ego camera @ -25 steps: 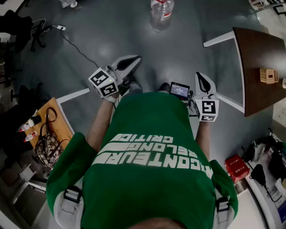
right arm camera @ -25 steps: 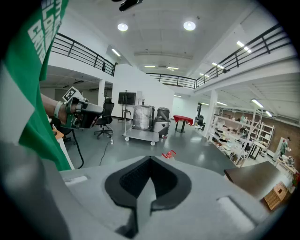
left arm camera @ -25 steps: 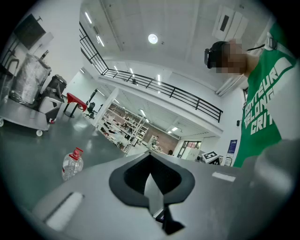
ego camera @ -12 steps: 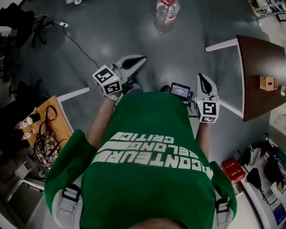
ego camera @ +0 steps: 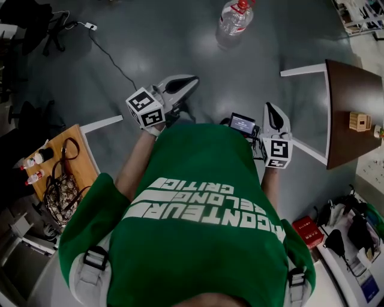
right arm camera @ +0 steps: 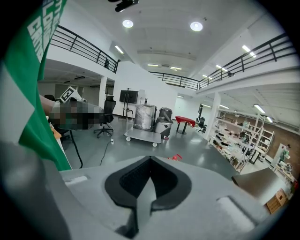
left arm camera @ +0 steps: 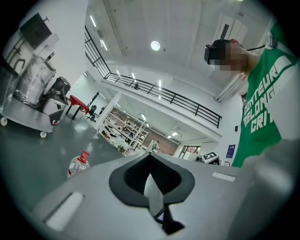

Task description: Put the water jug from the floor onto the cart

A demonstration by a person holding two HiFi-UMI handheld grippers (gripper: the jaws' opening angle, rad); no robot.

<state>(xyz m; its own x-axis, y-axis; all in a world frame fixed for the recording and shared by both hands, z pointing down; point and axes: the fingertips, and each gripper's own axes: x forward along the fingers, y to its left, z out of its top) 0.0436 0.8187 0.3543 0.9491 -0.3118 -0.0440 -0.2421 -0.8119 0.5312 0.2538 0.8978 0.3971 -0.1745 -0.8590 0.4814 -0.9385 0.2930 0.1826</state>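
Observation:
The clear water jug (ego camera: 235, 18) with a red cap stands upright on the grey floor, at the top of the head view and well ahead of both grippers. In the left gripper view the jug (left arm camera: 78, 164) shows low on the left; in the right gripper view only its red cap (right arm camera: 176, 157) peeks over the jaws. A flat cart (right arm camera: 143, 134) carrying wrapped loads stands far back on the floor. My left gripper (ego camera: 189, 80) (left arm camera: 151, 158) and right gripper (ego camera: 268, 108) (right arm camera: 150, 161) are held in front of the person's chest, both shut and empty.
A brown table (ego camera: 351, 102) with a small wooden box (ego camera: 360, 121) is at the right. Left of me is a wooden table (ego camera: 87, 171) with a bag. A cable (ego camera: 111, 57) runs across the floor. An office chair (right arm camera: 106, 117) and shelves (right arm camera: 243, 140) stand further off.
The person has stepped across the floor towards the jug, which now sits a little lower and further right in the head view. Both grippers travelled along, still shut.

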